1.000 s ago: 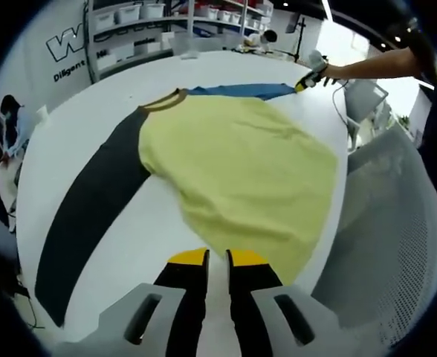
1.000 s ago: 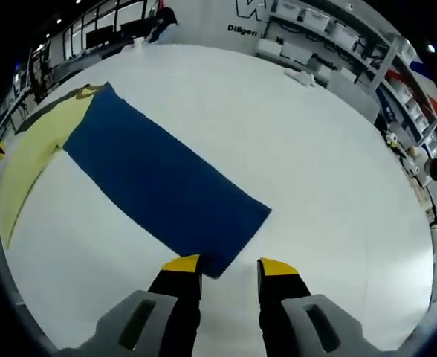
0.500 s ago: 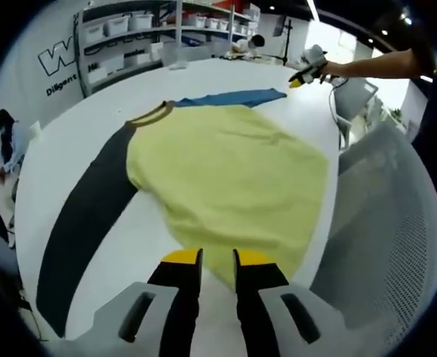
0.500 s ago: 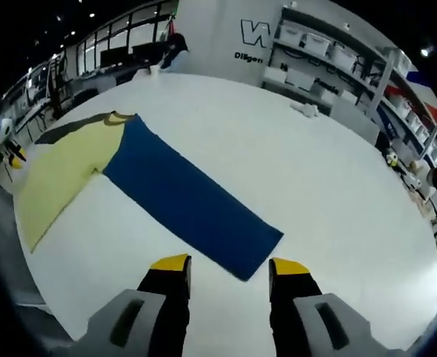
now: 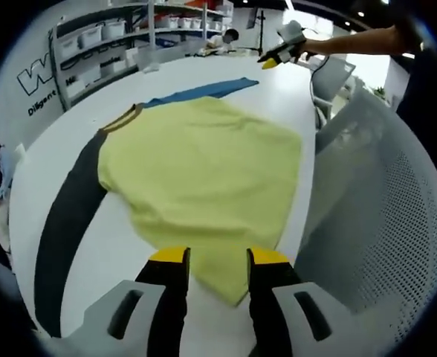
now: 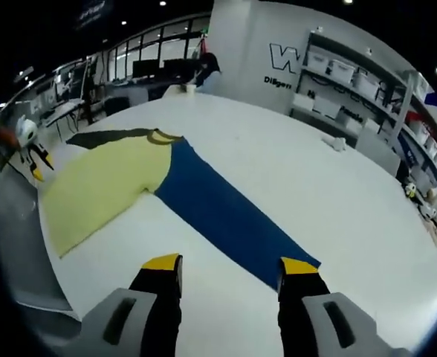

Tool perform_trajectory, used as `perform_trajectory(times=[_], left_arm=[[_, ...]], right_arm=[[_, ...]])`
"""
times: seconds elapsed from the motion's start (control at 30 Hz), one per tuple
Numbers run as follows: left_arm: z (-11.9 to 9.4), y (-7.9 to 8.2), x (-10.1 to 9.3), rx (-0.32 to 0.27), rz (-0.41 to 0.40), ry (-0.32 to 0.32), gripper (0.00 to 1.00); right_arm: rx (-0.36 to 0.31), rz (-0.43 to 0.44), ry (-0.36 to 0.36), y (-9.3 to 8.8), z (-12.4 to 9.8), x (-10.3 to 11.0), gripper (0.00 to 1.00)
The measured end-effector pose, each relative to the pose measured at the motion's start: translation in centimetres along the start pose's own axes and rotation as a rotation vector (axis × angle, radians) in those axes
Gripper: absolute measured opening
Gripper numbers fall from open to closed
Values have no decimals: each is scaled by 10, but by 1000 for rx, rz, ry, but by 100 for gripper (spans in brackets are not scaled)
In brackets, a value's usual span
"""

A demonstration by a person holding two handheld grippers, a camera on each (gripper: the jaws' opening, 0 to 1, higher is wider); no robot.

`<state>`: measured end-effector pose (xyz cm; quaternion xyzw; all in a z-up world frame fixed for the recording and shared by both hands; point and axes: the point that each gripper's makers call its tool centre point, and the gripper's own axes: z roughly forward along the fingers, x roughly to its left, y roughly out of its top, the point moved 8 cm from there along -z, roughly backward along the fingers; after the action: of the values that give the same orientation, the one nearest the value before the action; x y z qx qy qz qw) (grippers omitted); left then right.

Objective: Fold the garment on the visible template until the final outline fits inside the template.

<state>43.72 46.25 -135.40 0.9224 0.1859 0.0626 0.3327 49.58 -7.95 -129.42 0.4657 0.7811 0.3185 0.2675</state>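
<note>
A long-sleeved garment lies flat on the white table (image 5: 62, 141), with a yellow body (image 5: 204, 163), a black sleeve (image 5: 66, 223) and a blue sleeve (image 5: 196, 91). My left gripper (image 5: 217, 260) is open over the near corner of the yellow hem, which lies between its jaws. My right gripper (image 6: 230, 266) is open just short of the blue sleeve (image 6: 226, 216), whose cuff ends by its right finger. The right gripper view also takes in the yellow body (image 6: 103, 186) and black sleeve (image 6: 103, 137). A person's arm holds the right gripper (image 5: 278, 50) beyond the table's far side.
A white mesh chair (image 5: 382, 223) stands against the table edge beside the hem. Shelves with white bins (image 6: 352, 82) line the far wall. The left gripper (image 6: 25, 145) shows at the table's left rim. Bare white table (image 6: 337, 193) stretches past the blue sleeve.
Both grippers' jaws have spread wider. The right gripper has drawn back from the blue cuff, bringing more of the garment into its view. The left gripper stays at the hem.
</note>
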Motion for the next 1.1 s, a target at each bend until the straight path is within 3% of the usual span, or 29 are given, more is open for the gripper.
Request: perform_trajectory(times=[0.4,0.6,0.67,0.7,0.83,0.93,1.1], left_arm=[[9,-14,-12,99,132,-39,32],[10,-19,-11,118,136,-44,28],[12,-23,-12,141,143,-50,25],[13,-23,-12,118,158,-47,25],[13,-22,-11,131,153,-51,23],[14,-21,-10,137,128,-41,20],[15,-21,-6,151,126,-15,5]], right_arm=[[-39,-30,73,2,-1,26,51],[-29,-110,126,-3,-2,50,53],[-27,-113,139,-6,0,56,53],[-24,-113,147,-7,1,60,54],[-21,-107,187,-11,2,74,54],[-17,-133,220,-12,3,89,54],[-19,-144,255,-11,5,104,54]])
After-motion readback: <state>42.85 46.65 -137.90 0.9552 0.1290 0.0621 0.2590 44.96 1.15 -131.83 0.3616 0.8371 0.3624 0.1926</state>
